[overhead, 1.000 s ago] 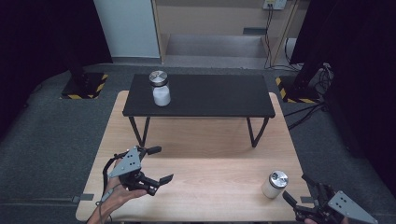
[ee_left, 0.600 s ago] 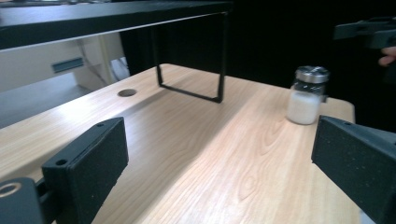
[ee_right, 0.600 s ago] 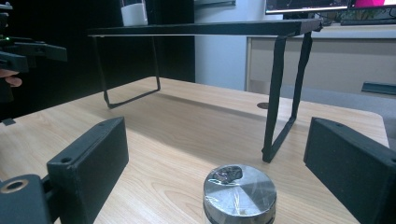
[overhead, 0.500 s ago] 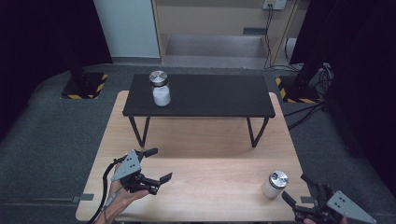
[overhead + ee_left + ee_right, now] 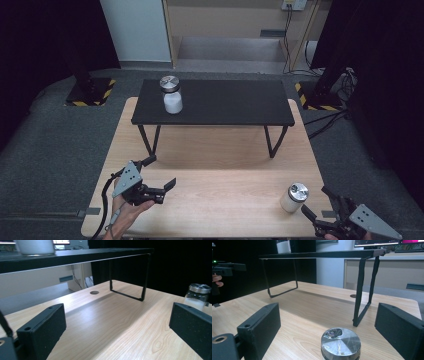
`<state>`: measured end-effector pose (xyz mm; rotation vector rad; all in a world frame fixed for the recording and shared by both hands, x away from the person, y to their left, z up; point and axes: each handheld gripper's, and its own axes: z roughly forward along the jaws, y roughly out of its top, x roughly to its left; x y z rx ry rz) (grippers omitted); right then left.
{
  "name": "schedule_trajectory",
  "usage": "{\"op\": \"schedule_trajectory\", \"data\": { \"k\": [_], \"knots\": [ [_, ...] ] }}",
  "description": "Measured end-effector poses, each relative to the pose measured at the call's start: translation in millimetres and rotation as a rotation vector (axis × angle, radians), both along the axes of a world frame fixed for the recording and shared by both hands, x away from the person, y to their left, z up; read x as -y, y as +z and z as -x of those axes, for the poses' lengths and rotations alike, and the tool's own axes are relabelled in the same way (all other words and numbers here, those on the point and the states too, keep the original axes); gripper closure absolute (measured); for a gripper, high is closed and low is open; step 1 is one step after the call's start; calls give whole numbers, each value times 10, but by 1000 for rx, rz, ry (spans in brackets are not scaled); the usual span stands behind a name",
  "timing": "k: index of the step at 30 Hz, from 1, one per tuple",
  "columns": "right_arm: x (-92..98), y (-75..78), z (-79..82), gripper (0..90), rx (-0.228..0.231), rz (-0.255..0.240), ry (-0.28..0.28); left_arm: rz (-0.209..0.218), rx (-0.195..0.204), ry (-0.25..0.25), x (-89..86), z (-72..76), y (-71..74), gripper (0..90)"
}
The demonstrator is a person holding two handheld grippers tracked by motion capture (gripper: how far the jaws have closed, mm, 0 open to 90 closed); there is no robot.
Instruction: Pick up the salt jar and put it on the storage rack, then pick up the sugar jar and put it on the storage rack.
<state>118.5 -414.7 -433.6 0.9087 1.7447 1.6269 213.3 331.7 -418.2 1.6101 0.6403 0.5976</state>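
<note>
A white jar with a silver lid (image 5: 171, 95) stands on the left part of the black raised shelf (image 5: 225, 105). A second such jar (image 5: 294, 198) stands on the wooden table (image 5: 215, 150) at the near right. My right gripper (image 5: 315, 200) is open right behind that jar. In the right gripper view the jar's lid (image 5: 340, 343) sits low between the wide jaws of my right gripper (image 5: 328, 315), and the pads are clear of it. My left gripper (image 5: 162, 171) is at the near left, its jaws have just been opening wider, and nothing is between them (image 5: 117, 330).
The shelf's thin black legs (image 5: 272, 142) stand on the table's far half. A small round hole (image 5: 94, 292) marks the tabletop under the shelf. Grey floor lies around the table, with cables (image 5: 325, 125) on it to the right.
My left gripper has sunk a little and drifted toward the table's near left edge. The right gripper and both jars have stayed put.
</note>
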Motion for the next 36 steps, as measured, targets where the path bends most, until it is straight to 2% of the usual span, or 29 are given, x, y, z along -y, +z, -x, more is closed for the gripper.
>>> {"op": "schedule_trajectory", "data": {
  "k": [5,25,36],
  "knots": [
    [-2,2,8,65,3,0,0,5,7,18,-24,36,-17,0],
    [-4,15,-9,61,-1,6,14,32,6,31,-61,66,-57,0],
    [66,110,-25,34,-12,-8,24,51,6,56,-103,81,-76,0]
  ]
}}
